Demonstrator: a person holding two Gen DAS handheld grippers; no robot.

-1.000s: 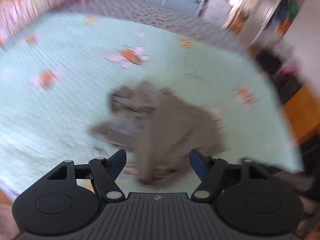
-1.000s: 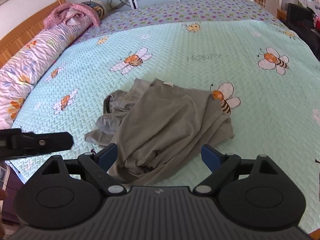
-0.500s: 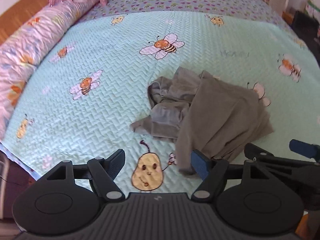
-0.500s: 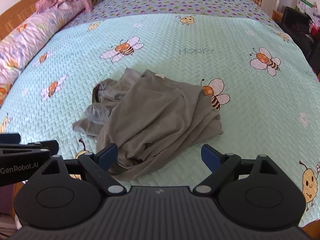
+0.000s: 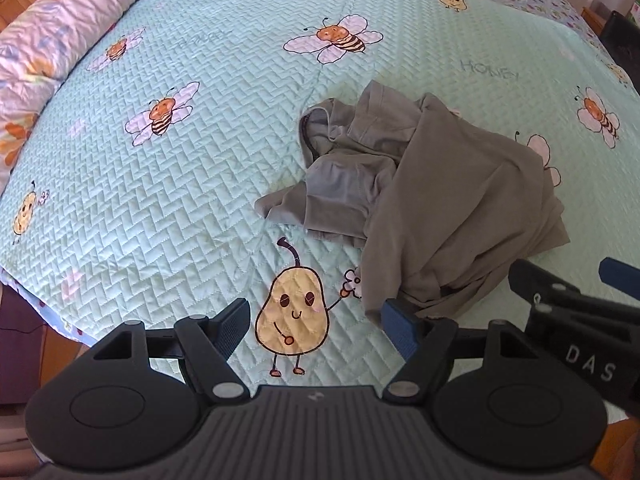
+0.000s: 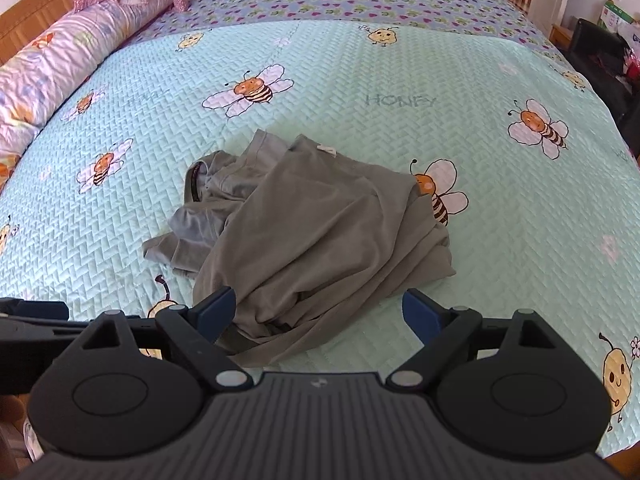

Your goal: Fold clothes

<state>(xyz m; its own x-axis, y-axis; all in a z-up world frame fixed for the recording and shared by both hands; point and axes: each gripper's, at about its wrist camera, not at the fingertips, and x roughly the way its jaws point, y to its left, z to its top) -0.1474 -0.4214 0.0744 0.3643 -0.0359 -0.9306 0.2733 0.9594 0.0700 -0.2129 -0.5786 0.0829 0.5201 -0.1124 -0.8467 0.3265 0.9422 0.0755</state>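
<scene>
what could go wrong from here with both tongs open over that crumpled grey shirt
1. The grey shirt lies bunched in overlapping layers, so the right tongs may pinch several layers at once and lift a lump instead of one edge.
2. The left tongs hover over the bedspread, beside the shirt; closing there could snag the quilt.
3. The two tongs sit close together and might collide.

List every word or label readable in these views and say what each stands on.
"HONEY": stitched on the green bedspread, beyond the crumpled grey garment.
"DAS": white letters on the right gripper's black body, left wrist view.
Fainter bedspread word: too pale to read.
White tag on the garment: too small.
</scene>
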